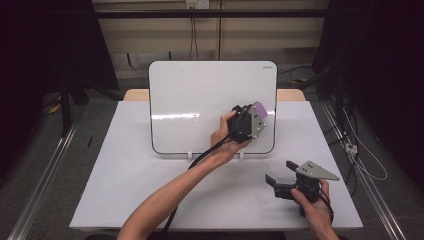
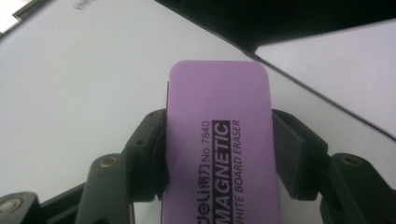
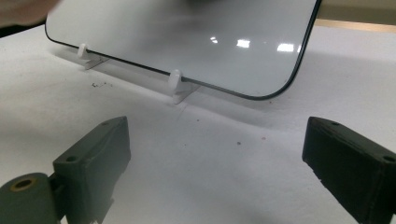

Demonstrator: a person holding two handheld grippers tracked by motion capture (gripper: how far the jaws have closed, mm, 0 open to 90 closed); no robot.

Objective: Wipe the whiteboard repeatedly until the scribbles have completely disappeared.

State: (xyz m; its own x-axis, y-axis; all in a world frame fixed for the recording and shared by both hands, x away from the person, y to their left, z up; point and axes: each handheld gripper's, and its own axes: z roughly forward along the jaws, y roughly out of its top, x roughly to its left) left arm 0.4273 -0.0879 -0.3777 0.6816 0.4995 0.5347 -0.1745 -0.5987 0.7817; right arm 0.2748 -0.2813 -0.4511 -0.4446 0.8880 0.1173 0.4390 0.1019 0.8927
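1. The left hand-held gripper (image 1: 251,119) is raised against the right part of the whiteboard (image 1: 200,100), at about 4 o'clock from the board's centre in the high view.
2. Its jaws are clamped on a purple eraser (image 2: 219,140); in the left gripper view the black pads press both long sides, and the eraser sticks out past them toward 12 o'clock.
3. The eraser's face bears the print "MAGNETIC WHITE BOARD ERASER". In the high view only its purple end (image 1: 260,108) shows at the gripper's tip, at the board's face; whether it touches the board cannot be told.
4. The whiteboard stands tilted on the white surface (image 1: 125,175), propped on small white clips (image 3: 176,84) along its lower edge. Its face looks clean and glossy, with light reflections.
5. The right hand-held gripper (image 1: 280,175) sits low over the surface at about 5 o'clock from the board, well apart from the left one.
6. Its jaws stand wide apart with nothing between them; the right gripper view shows bare surface in the gap, with the board's lower right corner beyond at 12 o'clock.
7. A few dark specks (image 3: 99,85) lie on the surface near the left clip.
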